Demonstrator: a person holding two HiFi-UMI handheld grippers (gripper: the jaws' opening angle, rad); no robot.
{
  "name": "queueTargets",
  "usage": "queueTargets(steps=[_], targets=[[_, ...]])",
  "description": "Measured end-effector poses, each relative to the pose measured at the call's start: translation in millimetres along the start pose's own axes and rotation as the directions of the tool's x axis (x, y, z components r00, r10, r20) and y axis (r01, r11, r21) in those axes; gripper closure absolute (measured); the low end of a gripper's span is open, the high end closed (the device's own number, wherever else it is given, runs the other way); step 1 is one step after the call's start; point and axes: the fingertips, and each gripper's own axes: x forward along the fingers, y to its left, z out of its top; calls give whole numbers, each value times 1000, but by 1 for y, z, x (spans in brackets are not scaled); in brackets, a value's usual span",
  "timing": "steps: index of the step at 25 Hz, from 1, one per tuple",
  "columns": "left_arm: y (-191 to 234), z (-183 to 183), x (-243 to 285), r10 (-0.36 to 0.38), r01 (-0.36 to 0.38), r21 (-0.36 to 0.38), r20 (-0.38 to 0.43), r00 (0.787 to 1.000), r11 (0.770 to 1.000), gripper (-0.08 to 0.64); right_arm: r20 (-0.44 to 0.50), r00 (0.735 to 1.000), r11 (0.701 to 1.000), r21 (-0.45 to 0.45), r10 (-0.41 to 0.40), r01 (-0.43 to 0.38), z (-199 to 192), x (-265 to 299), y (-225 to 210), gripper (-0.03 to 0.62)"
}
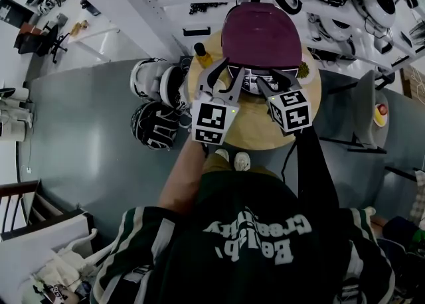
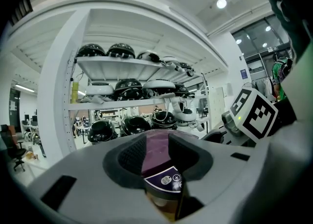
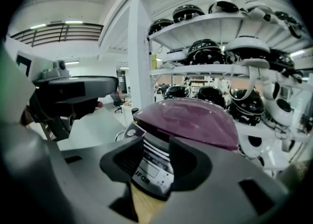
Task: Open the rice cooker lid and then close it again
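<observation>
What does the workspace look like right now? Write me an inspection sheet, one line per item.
surface: round wooden table, bare on its near side.
job's things: rice cooker on the table; its purple lid appears to be down.
clutter: yellow bottle left of the cooker; something green at its right.
grippers: left gripper and right gripper both at the cooker's front, jaws apart, nothing gripped.
cables: nothing seen.
surroundings: helmets on the floor beside the table; shelves of helmets behind; a grey chair to the right.
</observation>
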Motion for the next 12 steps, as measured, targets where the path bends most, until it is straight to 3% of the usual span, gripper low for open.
queueTargets(steps=[12], targets=[[0, -1, -5, 8, -8, -3, 1, 1000, 1000, 434, 1, 1000, 1000, 1, -9, 9, -1, 0, -1, 423]])
